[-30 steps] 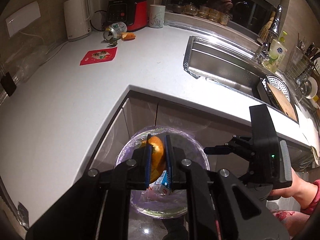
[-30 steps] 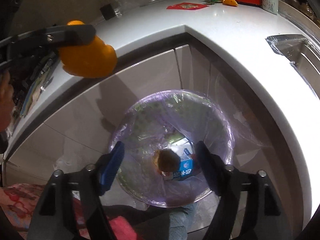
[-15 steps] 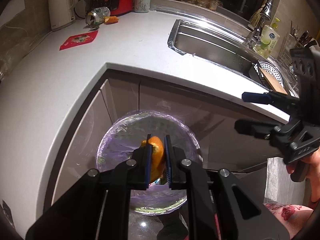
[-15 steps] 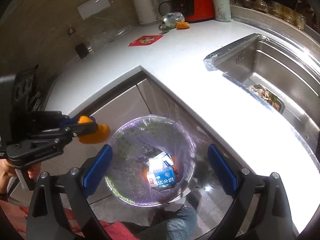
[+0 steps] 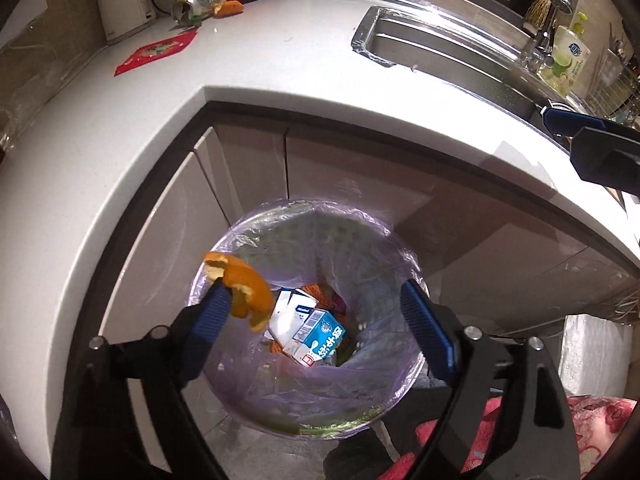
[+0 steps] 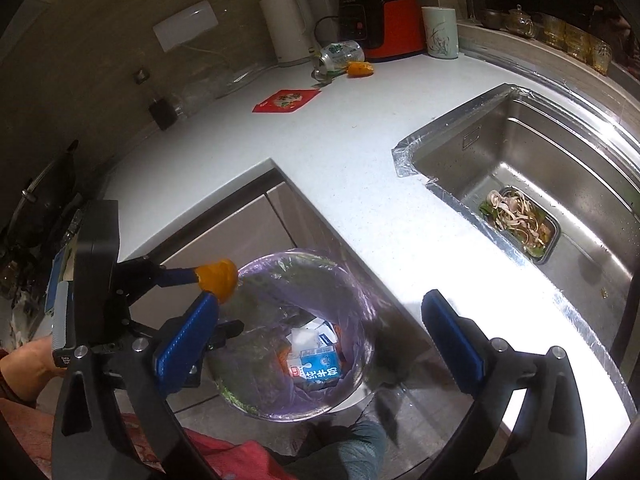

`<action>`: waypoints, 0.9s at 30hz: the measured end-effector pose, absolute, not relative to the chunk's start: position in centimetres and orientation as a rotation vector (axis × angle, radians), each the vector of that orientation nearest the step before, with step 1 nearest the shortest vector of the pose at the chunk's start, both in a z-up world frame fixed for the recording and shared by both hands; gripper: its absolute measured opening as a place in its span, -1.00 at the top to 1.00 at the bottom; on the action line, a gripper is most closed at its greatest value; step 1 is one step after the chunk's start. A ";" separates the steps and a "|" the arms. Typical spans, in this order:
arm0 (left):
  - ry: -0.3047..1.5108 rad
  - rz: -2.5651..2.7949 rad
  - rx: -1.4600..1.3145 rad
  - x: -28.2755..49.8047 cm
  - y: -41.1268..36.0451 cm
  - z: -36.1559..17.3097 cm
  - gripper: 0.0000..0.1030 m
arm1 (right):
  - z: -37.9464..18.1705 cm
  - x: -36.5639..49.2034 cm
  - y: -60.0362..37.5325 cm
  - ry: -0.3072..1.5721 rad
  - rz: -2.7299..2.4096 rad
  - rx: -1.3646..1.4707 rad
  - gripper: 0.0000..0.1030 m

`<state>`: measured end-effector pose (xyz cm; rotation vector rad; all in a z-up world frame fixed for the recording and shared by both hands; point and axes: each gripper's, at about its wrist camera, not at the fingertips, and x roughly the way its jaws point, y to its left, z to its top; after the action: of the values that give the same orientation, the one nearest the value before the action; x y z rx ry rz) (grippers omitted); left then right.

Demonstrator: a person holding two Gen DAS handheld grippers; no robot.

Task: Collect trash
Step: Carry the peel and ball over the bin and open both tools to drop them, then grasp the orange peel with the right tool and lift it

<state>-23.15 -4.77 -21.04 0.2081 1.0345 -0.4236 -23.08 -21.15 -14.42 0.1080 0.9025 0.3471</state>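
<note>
My left gripper hangs right over the trash bin, pointing steeply down. Its jaws have just been opening and now stand spread wide, w/ the orange peel stuck against the tip of the left-hand blue pad and clear of the other pad. Looks like it's clinging there or just coming loose, can't tell which from either view. In the right wrist view the same peel shows at the end of one blue finger, over the bin's near rim.

My right gripper has also just been opening; jaws are spread wide, nothing between the pads, bin below them.

The bin is lined w/ a purple-tinted bag and sits on the floor in the inner corner of the white counter. Inside it: a blue-and-white milk carton lying on its side, plus white paper and some orange bits.

On the counter's far end there's a red card, a tipped-over can and another peel piece touching it, just beside the white kettle. The sink holds a small tray of food scraps.
</note>
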 end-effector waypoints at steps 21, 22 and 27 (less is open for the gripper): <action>0.999 -0.324 0.173 -17.4 -4.3 -17.4 -0.85 | -11.9 -19.4 -22.6 0.859 0.366 0.112 -0.95; 0.989 -0.305 0.159 -16.7 -4.0 -17.1 -0.85 | -11.8 -19.2 -22.8 0.857 0.364 0.117 -0.96; 0.950 -0.147 0.106 -11.7 -1.7 -15.1 -0.85 | -11.5 -18.1 -23.8 0.857 0.366 0.125 -0.96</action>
<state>-11.69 -1.69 -15.10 0.1062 0.9495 -0.1465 -18.14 -23.82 -11.54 0.1251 0.8570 0.3657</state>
